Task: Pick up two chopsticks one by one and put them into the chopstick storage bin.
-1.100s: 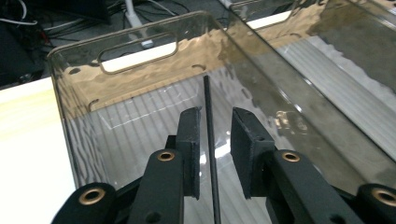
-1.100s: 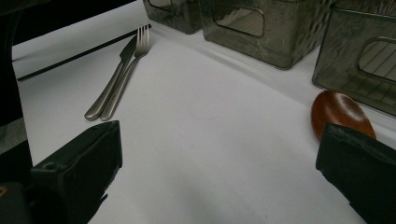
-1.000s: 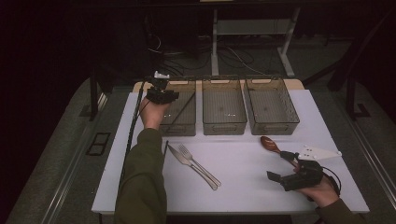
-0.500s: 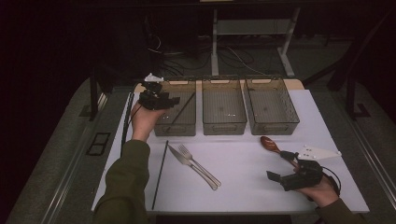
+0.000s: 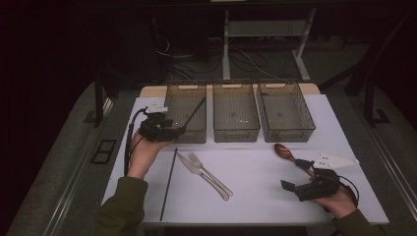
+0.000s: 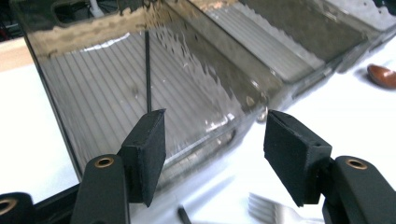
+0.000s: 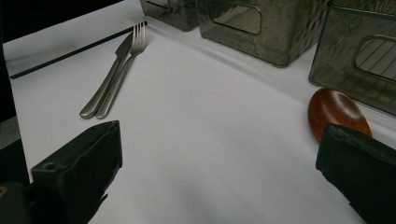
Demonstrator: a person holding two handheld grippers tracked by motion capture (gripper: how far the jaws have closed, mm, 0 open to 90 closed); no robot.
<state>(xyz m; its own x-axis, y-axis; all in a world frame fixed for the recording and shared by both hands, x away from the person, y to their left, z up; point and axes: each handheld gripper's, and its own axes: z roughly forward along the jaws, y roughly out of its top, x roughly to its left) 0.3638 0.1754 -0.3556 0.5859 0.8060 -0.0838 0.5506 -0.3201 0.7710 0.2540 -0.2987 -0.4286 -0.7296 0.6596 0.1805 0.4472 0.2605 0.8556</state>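
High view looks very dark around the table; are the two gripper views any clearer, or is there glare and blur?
High view: white table lit, surroundings nearly black. Left gripper view: glare ripples on the bin wall; fork blurred. Right gripper view: evenly lit; near jaws soft.

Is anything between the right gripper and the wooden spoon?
Nothing visible. The right gripper has its jaws open just short of the wooden spoon, with bare white table between; the fork lies away to the left.
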